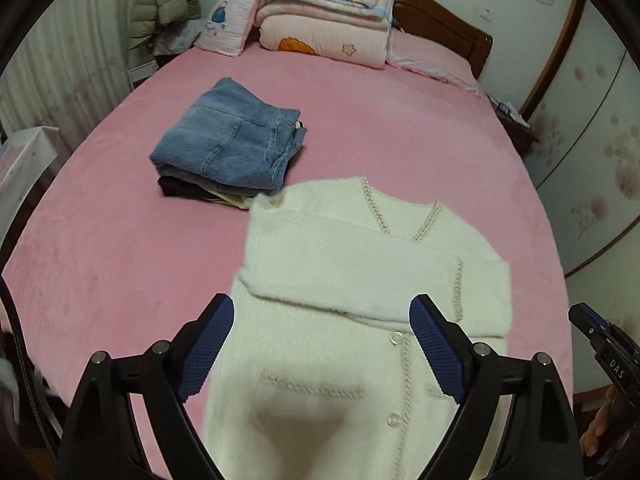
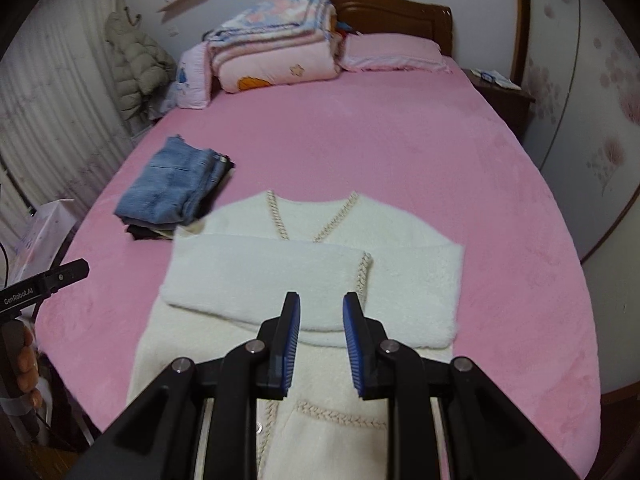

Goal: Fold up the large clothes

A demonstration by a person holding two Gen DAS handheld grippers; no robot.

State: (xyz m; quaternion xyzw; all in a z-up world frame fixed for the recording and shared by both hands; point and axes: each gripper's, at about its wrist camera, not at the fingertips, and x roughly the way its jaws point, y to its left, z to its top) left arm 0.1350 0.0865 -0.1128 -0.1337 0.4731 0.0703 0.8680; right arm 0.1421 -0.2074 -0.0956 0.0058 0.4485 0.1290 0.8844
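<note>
Cardigan: while lying on the pink bed point(image 1: 100, 240), the cream cardigan point(image 1: 340, 280) is sitting below both tools.
Left tool point(image 1: 321, 320): gaping wide, holding nothing.
Right tool point(image 2: 321, 308): hovering slightly parted, empty.

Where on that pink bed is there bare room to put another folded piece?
Bare pink bedsheet stretches between the fluffy white cardigan and the stacked pink quilts, and along the cardigan's right side. The left is crowded: the folded blue jeans pile lies right beside the cardigan's shoulder.

Both wrist views low over the cardigan point(image 1: 360, 280), headboard-facing (shared bed point(image 2: 360, 140))
</note>
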